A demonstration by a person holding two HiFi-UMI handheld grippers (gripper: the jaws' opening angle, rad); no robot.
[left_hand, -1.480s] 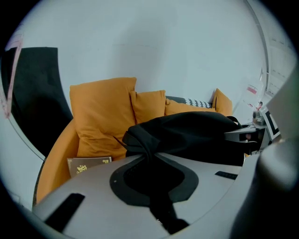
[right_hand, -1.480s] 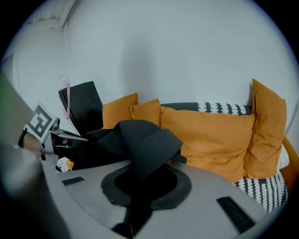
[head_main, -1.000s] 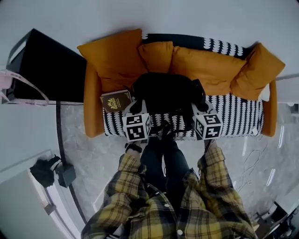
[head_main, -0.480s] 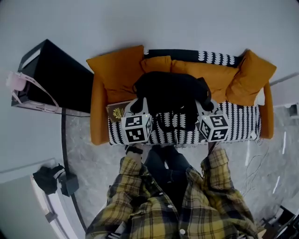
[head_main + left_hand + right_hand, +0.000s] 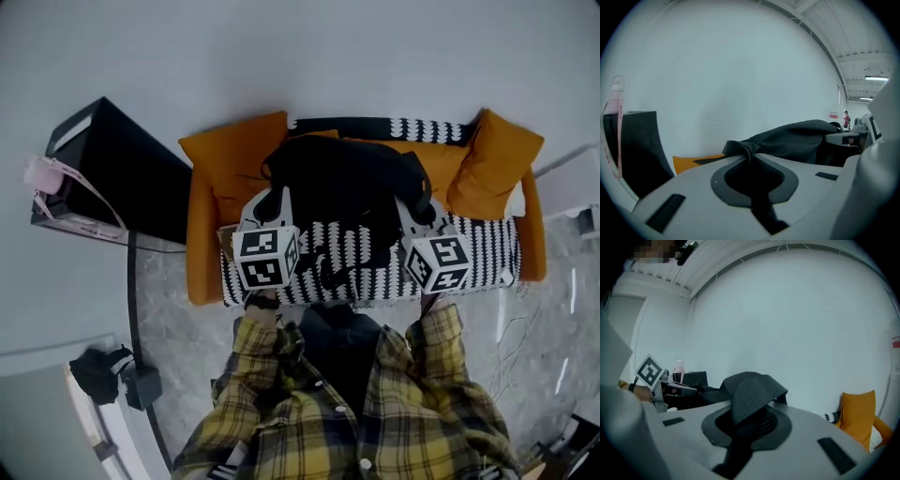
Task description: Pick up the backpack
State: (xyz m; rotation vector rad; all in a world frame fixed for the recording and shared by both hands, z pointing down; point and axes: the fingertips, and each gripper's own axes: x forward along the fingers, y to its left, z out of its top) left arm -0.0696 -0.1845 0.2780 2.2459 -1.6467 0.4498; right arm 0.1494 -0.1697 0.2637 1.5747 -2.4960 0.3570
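Note:
The black backpack [image 5: 342, 187] hangs between my two grippers above the sofa's patterned seat [image 5: 478, 253], with its straps [image 5: 375, 248] dangling below it. My left gripper [image 5: 277, 201] is shut on a bunched fold of the bag's black fabric [image 5: 740, 149] at its left side. My right gripper [image 5: 411, 201] is shut on a padded mesh shoulder strap [image 5: 751, 397] at its right side. In the left gripper view the bag's body [image 5: 797, 138] bulges to the right of the jaws. Both marker cubes sit in front of the bag.
The orange sofa [image 5: 202, 234] with orange cushions [image 5: 492, 159] stands against a white wall. A black cabinet [image 5: 117, 178] with a pink bottle [image 5: 42, 173] on it is at the left. A black bag [image 5: 98, 370] and cables [image 5: 525, 328] lie on the floor.
Both grippers have risen together with the backpack in them. The bag has come up off the sofa seat and now covers more of the cushions in the head view.

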